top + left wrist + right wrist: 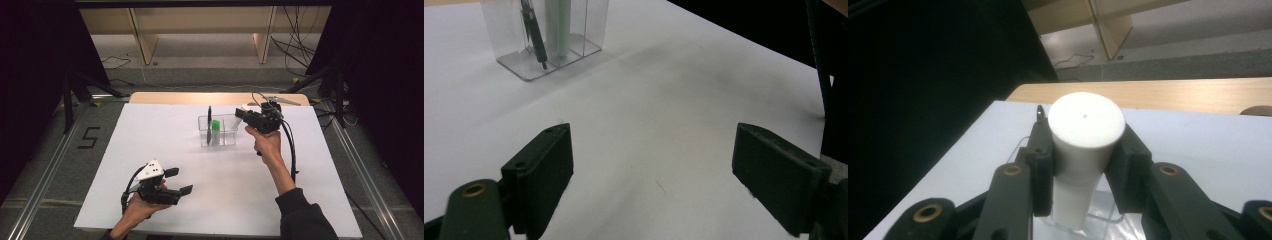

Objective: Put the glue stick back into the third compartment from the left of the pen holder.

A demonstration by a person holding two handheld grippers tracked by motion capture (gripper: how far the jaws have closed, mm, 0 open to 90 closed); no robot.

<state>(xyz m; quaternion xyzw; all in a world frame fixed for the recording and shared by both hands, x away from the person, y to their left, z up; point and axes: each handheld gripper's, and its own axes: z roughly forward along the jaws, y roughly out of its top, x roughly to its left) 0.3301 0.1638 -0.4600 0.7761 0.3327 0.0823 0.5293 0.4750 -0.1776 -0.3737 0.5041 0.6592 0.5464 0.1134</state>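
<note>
Gripping white tube (1083,150), R gripper (243,113) angled over organizer (218,131).

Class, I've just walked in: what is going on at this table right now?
A person works with two handheld grippers. The right gripper is shut on a white tube, holding it above the clear organizer, which already holds a black pen and a green-capped tube. The left gripper rests open near the white table's front edge.

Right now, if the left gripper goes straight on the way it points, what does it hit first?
Probably the clear organizer holding a black pen and a green-capped tube. The open left gripper has bare white table ahead until then.
</note>
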